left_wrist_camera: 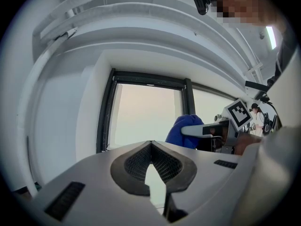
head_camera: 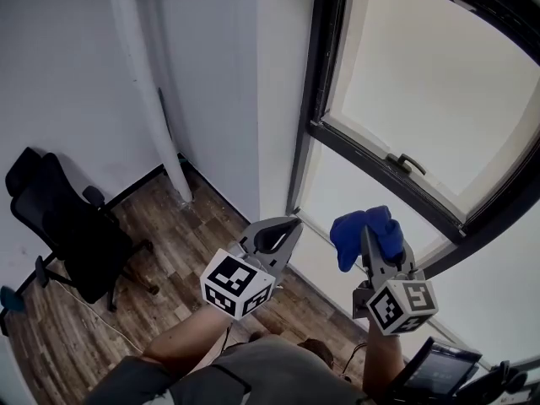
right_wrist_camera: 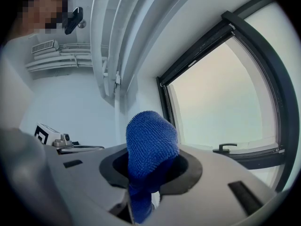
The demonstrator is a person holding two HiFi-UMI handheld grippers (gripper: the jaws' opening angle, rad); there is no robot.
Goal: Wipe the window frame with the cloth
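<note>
A blue cloth (head_camera: pixel 364 233) sticks up from my right gripper (head_camera: pixel 374 241), whose jaws are shut on it; in the right gripper view the cloth (right_wrist_camera: pixel 150 138) bulges up out of the jaws. The dark window frame (head_camera: pixel 380 169) runs diagonally just beyond and above the cloth, which is held short of it. My left gripper (head_camera: pixel 291 226) hovers to the left of the right one, near the frame's vertical bar (head_camera: pixel 314 83). Its tips meet with nothing between them (left_wrist_camera: pixel 151 144). From the left gripper view, the cloth (left_wrist_camera: pixel 184 128) and frame (left_wrist_camera: pixel 106 112) both show.
A window handle (head_camera: pixel 411 164) sits on the frame's sash. A black office chair (head_camera: pixel 63 218) stands on the wooden floor (head_camera: pixel 194 226) at the left. A white pipe (head_camera: pixel 156 99) runs down the wall. A dark screen (head_camera: pixel 439 369) lies at the bottom right.
</note>
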